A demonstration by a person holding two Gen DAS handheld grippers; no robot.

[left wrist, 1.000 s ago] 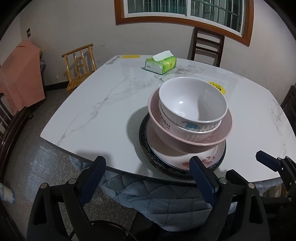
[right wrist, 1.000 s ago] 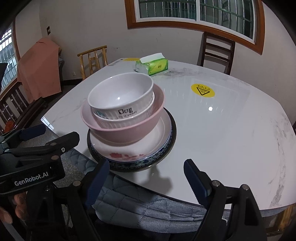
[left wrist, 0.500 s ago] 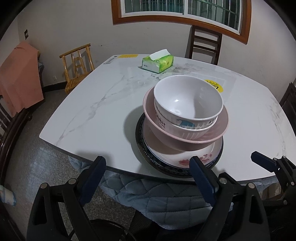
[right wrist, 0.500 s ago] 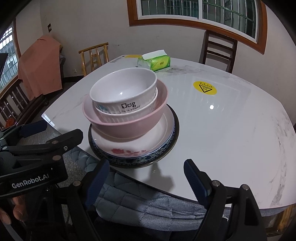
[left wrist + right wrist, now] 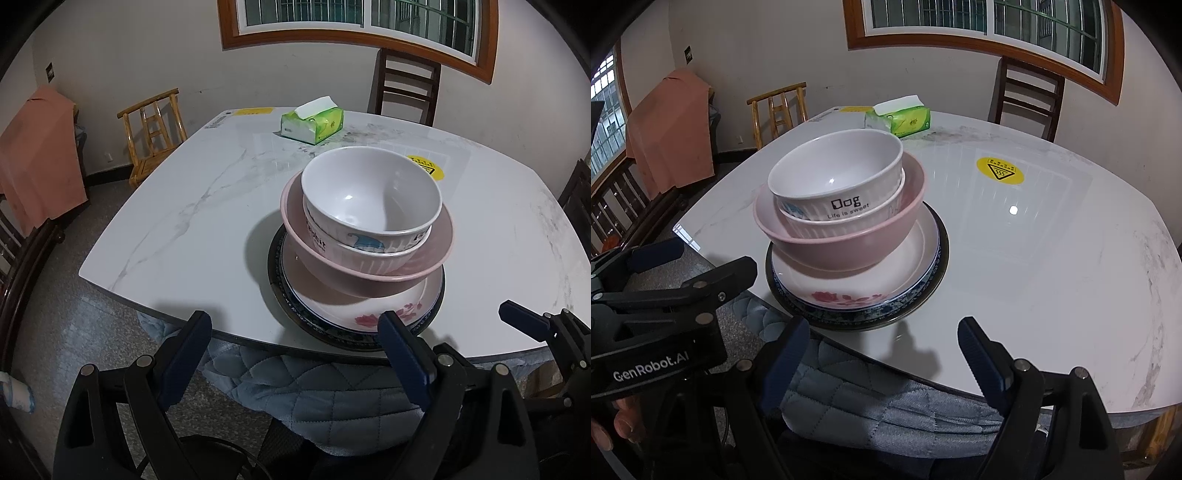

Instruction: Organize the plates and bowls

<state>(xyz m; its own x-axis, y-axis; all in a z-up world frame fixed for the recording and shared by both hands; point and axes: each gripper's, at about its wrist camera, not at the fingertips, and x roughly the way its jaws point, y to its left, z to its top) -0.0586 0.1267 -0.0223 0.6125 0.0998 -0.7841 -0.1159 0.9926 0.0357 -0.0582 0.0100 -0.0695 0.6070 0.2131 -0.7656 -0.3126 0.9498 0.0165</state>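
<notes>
A stack of dishes stands near the front edge of the marble table (image 5: 184,221). A white "Dog" bowl (image 5: 834,177) nests in a second white bowl (image 5: 846,225), inside a pink bowl (image 5: 849,251), on a white flowered plate (image 5: 871,291) over a dark-rimmed plate (image 5: 934,273). The stack also shows in the left wrist view (image 5: 369,206). My left gripper (image 5: 295,347) is open and empty, just short of the table edge, left of the stack. My right gripper (image 5: 882,347) is open and empty, in front of the stack's right side.
A green tissue pack (image 5: 312,125) lies at the table's far side. A yellow warning sticker (image 5: 999,170) is on the tabletop. Chairs (image 5: 402,92) surround the table. A quilted blue cloth (image 5: 314,384) hangs under the near edge.
Both grippers have crept slightly forward toward the stack. Both stay open and nothing on the table has moved.
</notes>
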